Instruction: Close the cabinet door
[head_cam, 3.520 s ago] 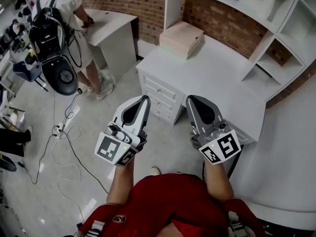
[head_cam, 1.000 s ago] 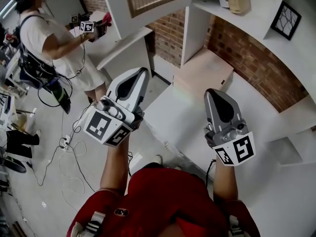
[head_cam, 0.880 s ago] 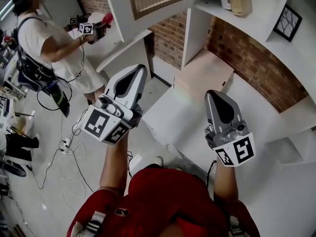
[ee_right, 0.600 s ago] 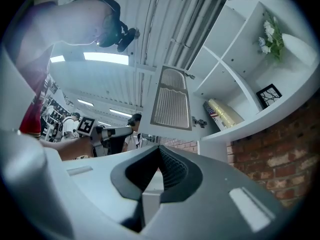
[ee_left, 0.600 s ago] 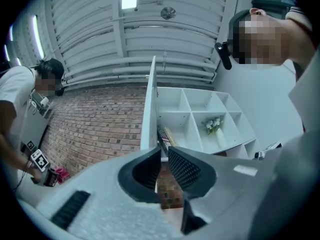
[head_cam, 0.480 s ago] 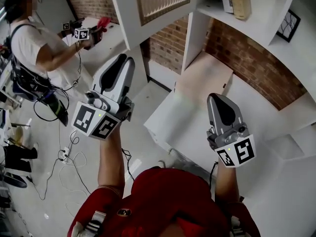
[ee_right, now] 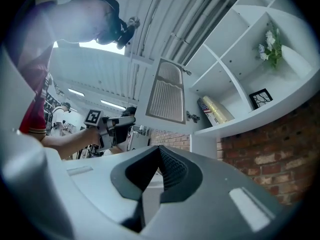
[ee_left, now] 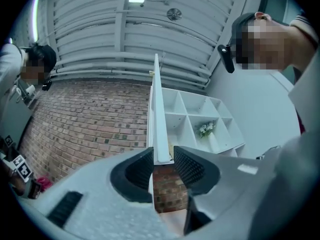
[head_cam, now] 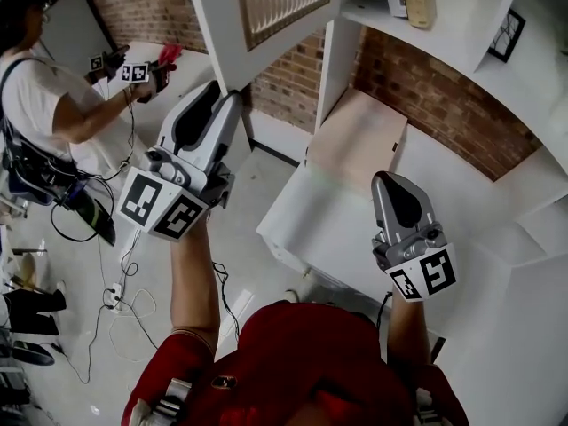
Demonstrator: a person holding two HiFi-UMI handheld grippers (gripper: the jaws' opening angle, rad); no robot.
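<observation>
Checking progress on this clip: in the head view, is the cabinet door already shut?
No, the cabinet door stands swung wide open, away from the shelf unit.

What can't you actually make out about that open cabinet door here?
- Top of the cabinet door: in the head view, the picture's upper edge cuts it off.
- The door's broad faces: the left gripper view shows only its thin edge, between the jaws of the left gripper, which have just been opening.
- Print on the shelf packages: too small in the right gripper view.
</observation>
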